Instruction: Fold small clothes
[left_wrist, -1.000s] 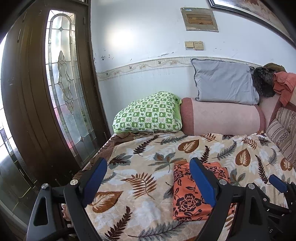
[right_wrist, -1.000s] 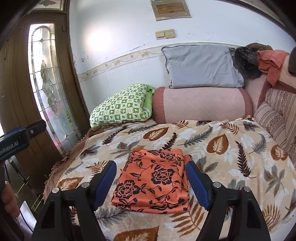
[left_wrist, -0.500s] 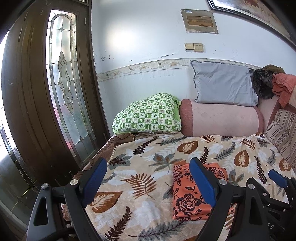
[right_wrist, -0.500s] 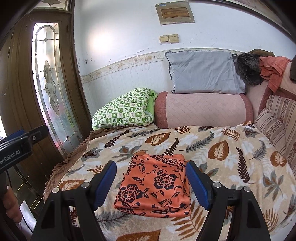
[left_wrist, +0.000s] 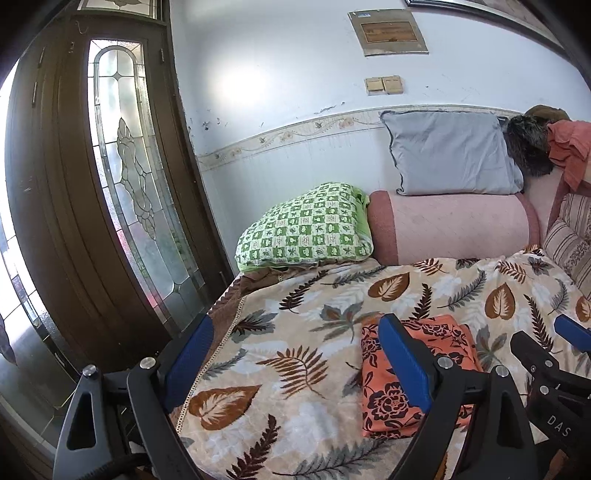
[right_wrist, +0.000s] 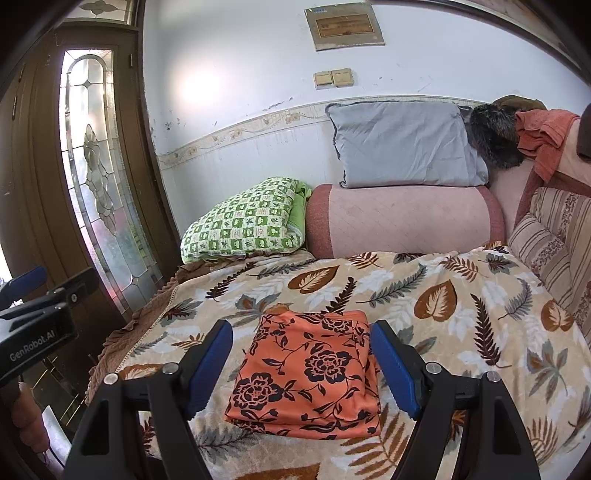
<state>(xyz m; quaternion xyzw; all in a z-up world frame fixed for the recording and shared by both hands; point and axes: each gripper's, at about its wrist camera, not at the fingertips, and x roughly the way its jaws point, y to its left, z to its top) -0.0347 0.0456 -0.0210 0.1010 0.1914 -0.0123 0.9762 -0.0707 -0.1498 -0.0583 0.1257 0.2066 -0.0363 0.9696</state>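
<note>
A white wall (right_wrist: 236, 110) with a patterned border strip rises behind the bed (right_wrist: 461, 314), which is spread with a leaf-print blanket. Left, daylight glows through a dark wooden door's (left_wrist: 66, 240) leaded glass. Far pillows: green-checked (right_wrist: 243, 221), pink bolster (right_wrist: 402, 221), grey (right_wrist: 402, 144).

The left gripper (left_wrist: 295, 354) hangs wide open above the leaf-print blanket (left_wrist: 295, 332), folded orange floral cloth (left_wrist: 391, 398) beside its right finger.

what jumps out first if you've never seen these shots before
The folded orange floral cloth stands out first, lying flat on the leaf-print blanket, framed between the open blue pads of the right hand-held gripper. Behind it, a green checked pillow and a pink bolster line the white wall, with a grey pillow on top of the bolster. A dark wooden door with leaded glass fills the left.
</note>
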